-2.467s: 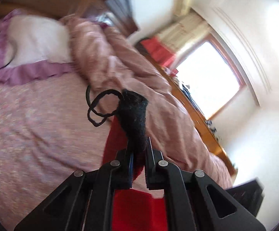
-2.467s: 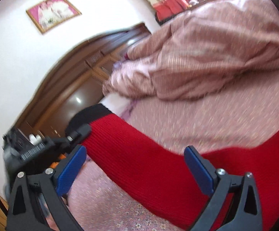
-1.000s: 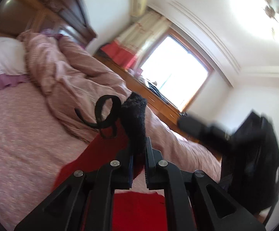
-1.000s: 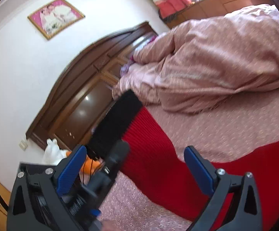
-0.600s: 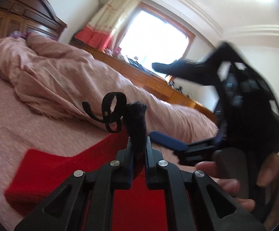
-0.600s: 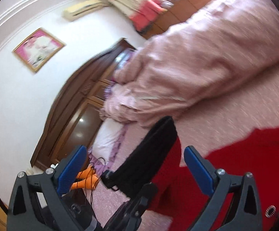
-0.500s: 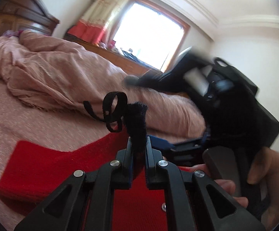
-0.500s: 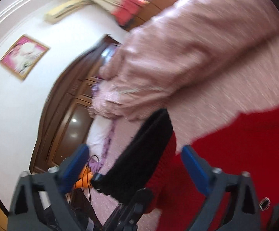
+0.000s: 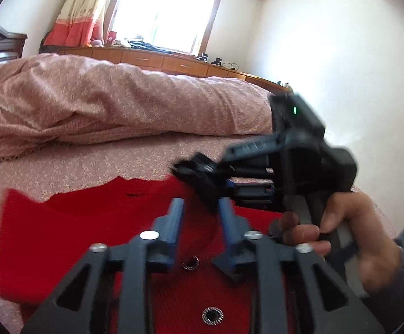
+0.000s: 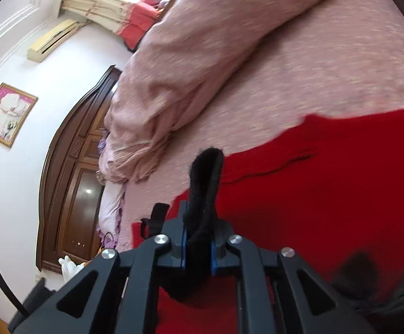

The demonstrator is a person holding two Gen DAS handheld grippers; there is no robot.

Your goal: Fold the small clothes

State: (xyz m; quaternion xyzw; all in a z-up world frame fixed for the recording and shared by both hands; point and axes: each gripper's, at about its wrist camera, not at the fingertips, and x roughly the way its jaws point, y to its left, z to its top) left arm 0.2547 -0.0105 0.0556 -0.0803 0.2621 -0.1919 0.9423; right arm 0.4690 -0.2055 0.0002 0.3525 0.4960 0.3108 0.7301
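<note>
Left wrist view, left to right: red knit garment (image 9: 71, 222) spread flat on the bed (image 9: 71, 164), its near part hidden under the left claw (image 9: 199, 211); metal snaps visible, no label readable. Left claw's jaws opening, nothing between them. Right claw (image 9: 190, 171) blurred, the hand (image 9: 349, 228) holding it cut off at the frame edge. Right wrist view: framed picture (image 10: 7, 114) on wall, content too small to make out; right claw closing, gripping the garment's black trim (image 10: 204, 192); rumpled pink duvet (image 10: 202, 55) beyond. No writing legible.
</note>
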